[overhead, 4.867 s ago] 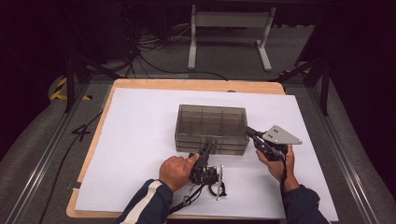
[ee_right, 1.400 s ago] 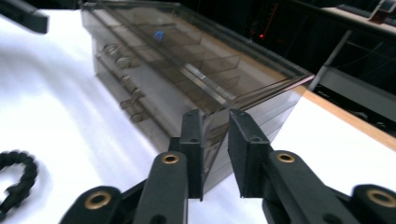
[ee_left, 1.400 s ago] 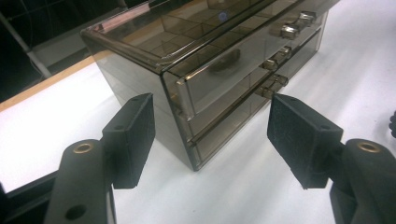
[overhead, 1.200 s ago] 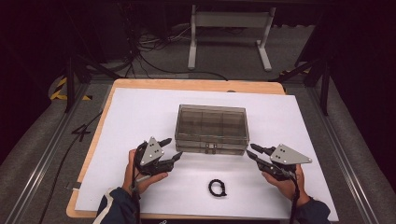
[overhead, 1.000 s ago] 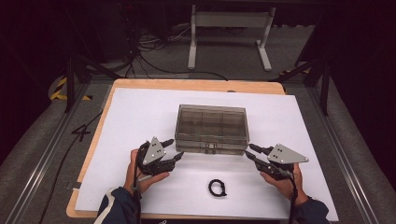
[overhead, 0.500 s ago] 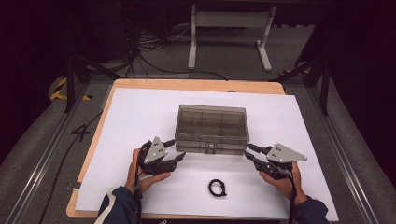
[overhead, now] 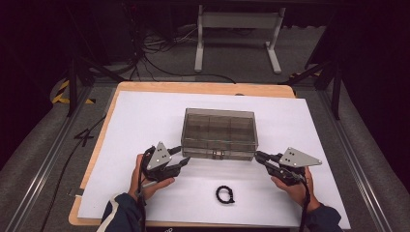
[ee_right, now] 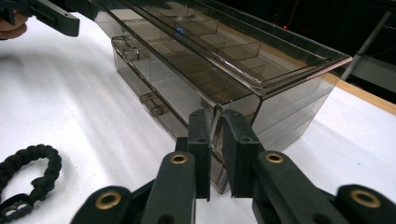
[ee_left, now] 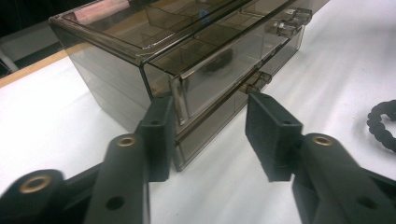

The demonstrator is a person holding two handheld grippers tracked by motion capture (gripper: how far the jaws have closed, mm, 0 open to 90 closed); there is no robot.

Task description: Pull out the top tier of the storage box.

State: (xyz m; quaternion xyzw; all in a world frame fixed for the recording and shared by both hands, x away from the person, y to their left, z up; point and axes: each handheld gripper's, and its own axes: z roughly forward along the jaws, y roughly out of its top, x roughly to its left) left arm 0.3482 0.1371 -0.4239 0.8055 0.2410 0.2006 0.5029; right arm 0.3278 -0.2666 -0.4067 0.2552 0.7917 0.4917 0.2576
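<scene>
Two tongs flank one smoky plastic box (overhead: 219, 134) at the frame's centre. Left tongs (overhead: 181, 159), held in a hand (overhead: 145, 178) at lower left, gape wide around the box's near corner. Right tongs (overhead: 257, 155), at lower right, are nearly closed on the opposite corner's edge. One black bracelet (overhead: 225, 194) lies below the box on white paper (overhead: 145, 116).

a wooden table (overhead: 203, 88) carries a big white sheet (overhead: 145, 116) that covers almost all of its top; the wood shows as a thin border at the far edge and the left side. on the sheet, near the middle, stands a smoky transparent box (overhead: 219, 134) with compartments inside. a small black braided bracelet (overhead: 225, 194) lies on the sheet near the front edge, apart from the box.
</scene>
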